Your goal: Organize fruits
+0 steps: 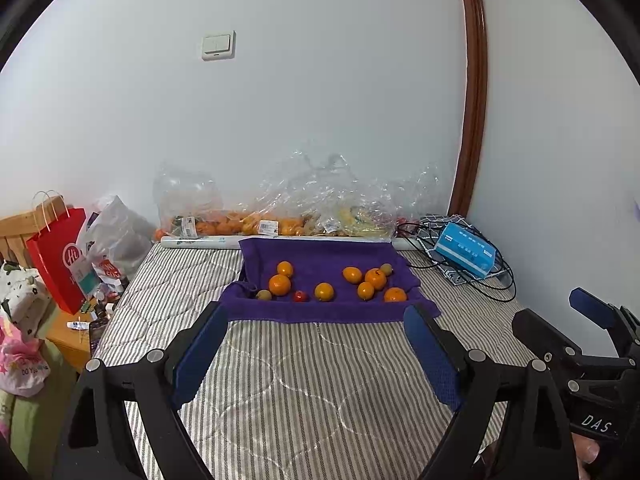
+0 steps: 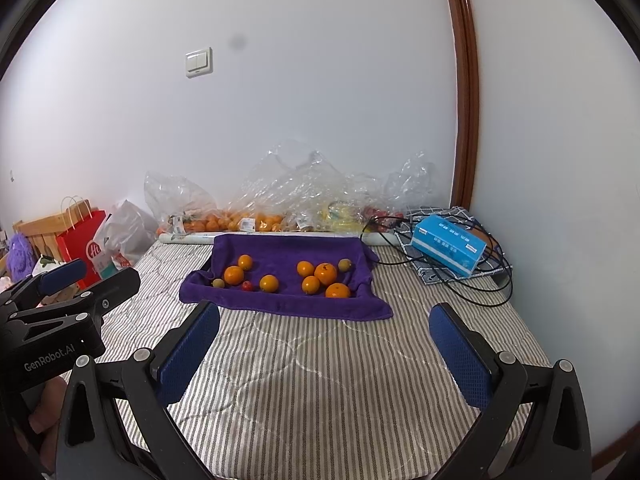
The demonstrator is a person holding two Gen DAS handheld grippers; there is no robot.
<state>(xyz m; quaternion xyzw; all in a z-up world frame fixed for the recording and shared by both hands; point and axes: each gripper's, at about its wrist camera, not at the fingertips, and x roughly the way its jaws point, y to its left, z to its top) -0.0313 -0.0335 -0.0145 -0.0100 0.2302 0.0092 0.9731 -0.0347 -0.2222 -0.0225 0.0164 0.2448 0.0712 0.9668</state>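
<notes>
A purple towel (image 1: 320, 256) (image 2: 280, 252) lies on the striped bed. On it sit several oranges, among them one at the left (image 1: 279, 285) (image 2: 234, 275) and one at the right (image 1: 375, 279) (image 2: 325, 273), two small greenish fruits (image 1: 263, 295) (image 2: 345, 265) and a small red fruit (image 1: 300, 296) (image 2: 247, 286). My left gripper (image 1: 316, 320) is open and empty, just short of the towel's front edge. My right gripper (image 2: 324, 320) is open and empty, also just short of the towel. Each gripper shows at the edge of the other's view.
Clear plastic bags of oranges and other fruit (image 1: 280, 216) (image 2: 256, 212) line the wall behind the towel. A blue tissue box (image 1: 464, 250) (image 2: 448, 248) and black cables (image 2: 472, 292) lie at the back right. A red paper bag (image 1: 56, 256) stands at the left, off the bed.
</notes>
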